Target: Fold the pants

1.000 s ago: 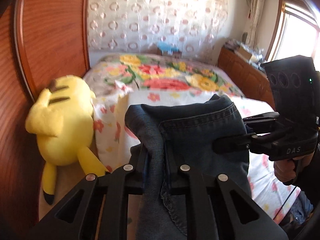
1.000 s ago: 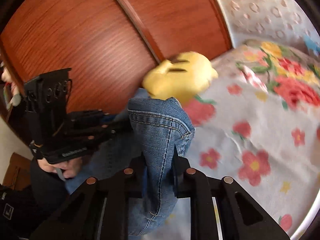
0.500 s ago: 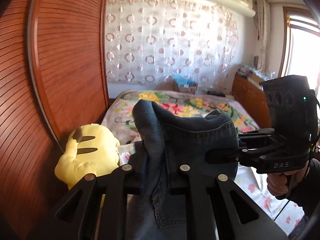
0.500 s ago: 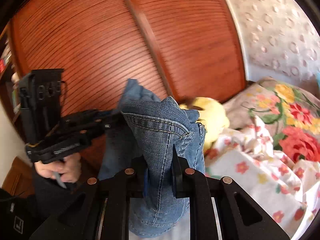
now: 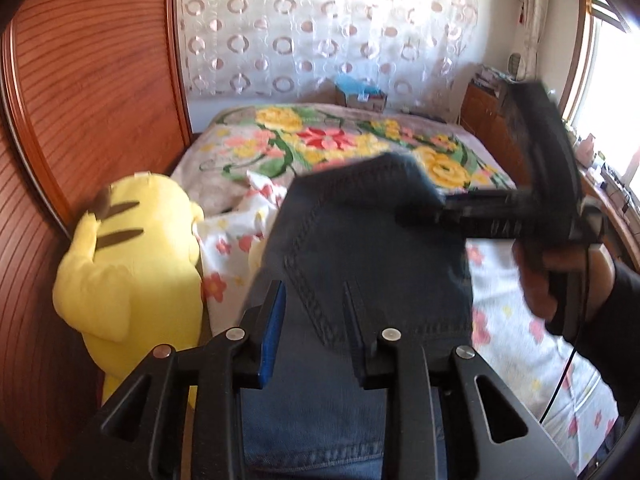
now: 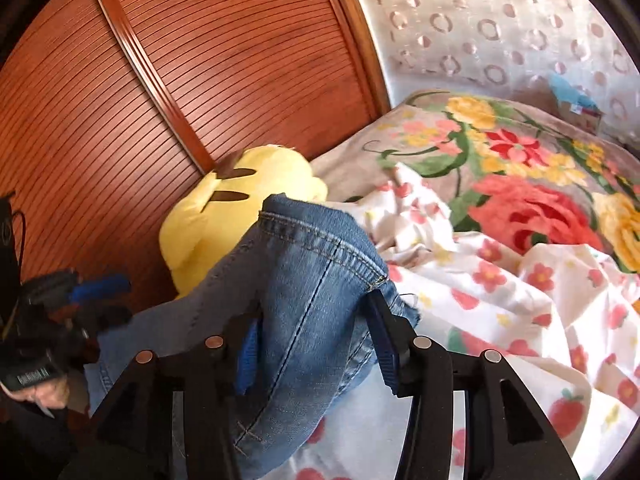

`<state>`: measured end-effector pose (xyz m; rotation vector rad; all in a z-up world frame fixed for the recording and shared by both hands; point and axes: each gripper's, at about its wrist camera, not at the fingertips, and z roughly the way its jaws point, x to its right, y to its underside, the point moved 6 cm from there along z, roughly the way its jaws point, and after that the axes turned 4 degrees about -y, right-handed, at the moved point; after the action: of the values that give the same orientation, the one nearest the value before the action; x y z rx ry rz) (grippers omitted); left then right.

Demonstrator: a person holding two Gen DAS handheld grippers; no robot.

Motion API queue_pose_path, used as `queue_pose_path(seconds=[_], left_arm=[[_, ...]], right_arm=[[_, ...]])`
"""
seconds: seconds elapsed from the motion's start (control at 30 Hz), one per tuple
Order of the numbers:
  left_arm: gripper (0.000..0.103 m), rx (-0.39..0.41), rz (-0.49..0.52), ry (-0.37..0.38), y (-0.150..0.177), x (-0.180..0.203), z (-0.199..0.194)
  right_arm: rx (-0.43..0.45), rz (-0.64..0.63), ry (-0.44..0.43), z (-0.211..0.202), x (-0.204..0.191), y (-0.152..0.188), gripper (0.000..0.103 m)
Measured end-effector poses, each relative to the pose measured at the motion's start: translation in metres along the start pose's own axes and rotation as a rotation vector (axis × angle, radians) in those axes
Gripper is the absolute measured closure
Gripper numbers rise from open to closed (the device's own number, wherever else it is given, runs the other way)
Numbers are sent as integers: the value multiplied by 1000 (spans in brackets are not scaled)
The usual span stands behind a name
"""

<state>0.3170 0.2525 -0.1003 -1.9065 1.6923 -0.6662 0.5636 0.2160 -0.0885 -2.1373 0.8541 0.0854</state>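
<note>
The left tool point(image 5: 312, 320) stands with its jaws spread; they have just been opening, and the blue denim pants point(image 5: 360, 264) lie between the pads without being pressed. The blue pad on the left finger shows bare, clear of the cloth. The right tool point(image 6: 316, 332) is likewise spread, its jaws also just opened, with a hemmed, stitched fold of the same denim draped loosely between the fingers point(image 6: 384, 336). Judged from this, both tools are releasing the fabric so that the folded end settles in place.

The pants rest over the near part of the bed, on the white sheet printed with small red flowers point(image 6: 520, 300). The folded edge points toward the far end of the bed. In the left view the right tool appears blurred at the far right corner of the denim, gripped by a hand point(image 5: 544, 280).

Just beside the pants, on the left, a yellow plush toy point(image 5: 132, 256) leans against the ribbed reddish wooden wardrobe door point(image 5: 80, 100). Beyond lies a large-flowered blanket point(image 5: 340, 140).
</note>
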Motion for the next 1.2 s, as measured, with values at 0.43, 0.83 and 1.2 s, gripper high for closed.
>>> queue_pose_path(seconds=[0.43, 0.83, 1.2], left_arm=[[72, -62, -16, -10, 50, 14, 8], [72, -42, -30, 9, 64, 17, 11], [67, -5, -32, 2, 57, 31, -20]], right_arm=[[143, -104, 231, -65, -61, -18, 49], [-2, -132, 176, 4, -47, 31, 68], [89, -91, 192, -62, -83, 47, 67]])
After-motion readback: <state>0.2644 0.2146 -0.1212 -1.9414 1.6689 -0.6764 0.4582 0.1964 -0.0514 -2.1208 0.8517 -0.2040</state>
